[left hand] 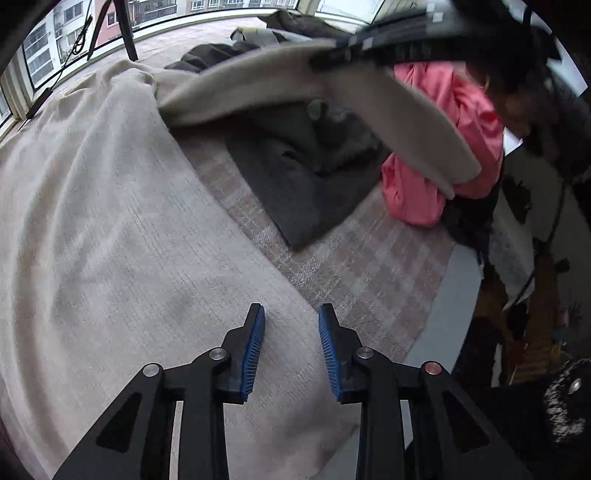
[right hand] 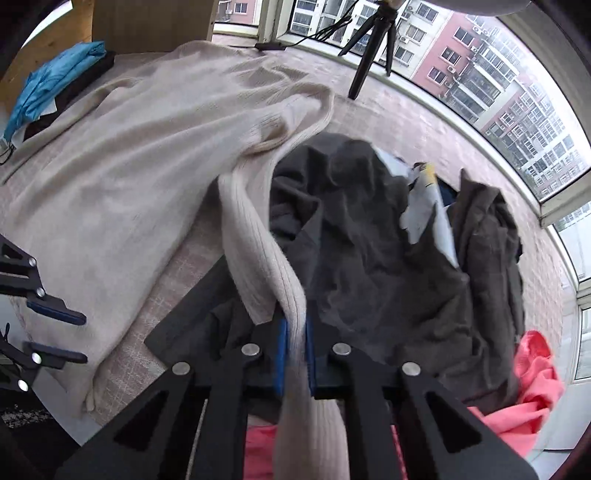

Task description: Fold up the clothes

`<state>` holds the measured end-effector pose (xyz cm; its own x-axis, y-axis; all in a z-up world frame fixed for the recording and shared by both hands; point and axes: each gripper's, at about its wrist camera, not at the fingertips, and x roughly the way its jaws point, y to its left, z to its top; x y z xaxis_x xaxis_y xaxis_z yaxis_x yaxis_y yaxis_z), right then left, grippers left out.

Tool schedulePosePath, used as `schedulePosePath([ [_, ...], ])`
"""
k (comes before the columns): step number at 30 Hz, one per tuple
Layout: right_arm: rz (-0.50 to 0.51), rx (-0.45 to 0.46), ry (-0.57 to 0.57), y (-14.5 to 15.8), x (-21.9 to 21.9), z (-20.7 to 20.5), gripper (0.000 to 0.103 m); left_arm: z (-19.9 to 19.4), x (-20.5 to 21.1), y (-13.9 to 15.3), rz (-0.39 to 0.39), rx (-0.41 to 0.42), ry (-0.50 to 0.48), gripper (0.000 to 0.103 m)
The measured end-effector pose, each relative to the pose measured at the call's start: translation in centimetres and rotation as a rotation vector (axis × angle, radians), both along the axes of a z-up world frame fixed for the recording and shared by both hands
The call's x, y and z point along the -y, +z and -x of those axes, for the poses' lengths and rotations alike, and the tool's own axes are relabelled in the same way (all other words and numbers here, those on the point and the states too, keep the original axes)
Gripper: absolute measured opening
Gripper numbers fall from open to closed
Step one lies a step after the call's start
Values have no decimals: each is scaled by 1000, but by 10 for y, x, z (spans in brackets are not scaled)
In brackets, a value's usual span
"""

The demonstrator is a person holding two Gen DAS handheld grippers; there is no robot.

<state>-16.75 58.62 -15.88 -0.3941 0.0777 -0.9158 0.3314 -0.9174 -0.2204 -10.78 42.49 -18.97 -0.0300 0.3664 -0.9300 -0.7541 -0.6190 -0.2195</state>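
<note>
Right gripper [right hand: 294,345]: jaws clamped on beige sweater [right hand: 122,155] sleeve, lower centre. Left gripper [left hand: 291,314]: jaws apart, empty.

The right tool [left hand: 369,44] is motion-blurred, and the sleeve [right hand: 266,258] hides its pads

- A black tripod [right hand: 373,48] stands on the checked bed cover [left hand: 354,266] near the window [right hand: 498,74].
- Pink and white apartment blocks [right hand: 480,62] show outside.
- A wooden panel [right hand: 147,22] rises at the bed's far left corner.
</note>
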Motion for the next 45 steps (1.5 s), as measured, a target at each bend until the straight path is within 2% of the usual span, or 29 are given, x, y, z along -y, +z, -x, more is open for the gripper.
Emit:
schedulePosePath([
  [3, -123, -145, -23, 55, -31, 22, 8, -2, 1, 0, -12, 5, 7, 30],
  [6, -257, -298, -158, 101, -78, 61, 8, -2, 3, 2, -23, 22, 18, 28],
  [8, -248, -288, -205, 106, -103, 85, 8, -4, 4, 4, -26, 30, 15, 28],
  [12, -321, -185, -197, 60, -119, 109, 8, -5, 9, 9, -56, 91, 31, 28],
  [15, -282, -90, -180, 26, -122, 109, 12, -2, 28, 25, -91, 131, 86, 27],
  [17, -249, -62, -169, 23, -122, 103, 20, 4, 61, 51, -129, 112, 163, 27],
  [19, -199, -75, -162, 34, -124, 94, 27, 11, 101, 78, -148, 75, 247, 28],
  [22, -40, -122, -213, 65, -138, 76, 34, 27, 175, 110, -85, -31, 389, 30],
  [25, 144, -175, -266, 95, -144, 48, 35, 39, 246, 118, -5, -77, 521, 30],
  [27, 271, -207, -296, 114, -144, 26, 35, 41, 284, 115, 27, -77, 586, 30],
  [29, 391, -169, -265, 115, -124, 1, 35, 34, 308, 106, 28, -49, 618, 30],
  [31, 413, -112, -233, 103, -90, -27, 36, 24, 328, 95, 10, -5, 635, 30],
  [33, 451, -53, -221, 82, -53, -55, 36, 12, 344, 83, -43, 77, 632, 31],
  [35, 572, 54, -253, 46, -16, -83, 41, 2, 350, 68, -52, 124, 614, 34],
  [38, 592, 169, -323, -15, 40, -116, 41, -6, 345, 42, -41, 163, 542, 34],
  [41, 599, 218, -403, -54, 75, -130, 41, -7, 328, 21, -54, 184, 449, 34],
  [43, 579, 220, -428, -64, 90, -136, 42, -8, 316, 14, -31, 157, 386, 34],
  [45, 509, 181, -422, -61, 102, -140, 44, -8, 304, 6, -11, 134, 341, 34],
])
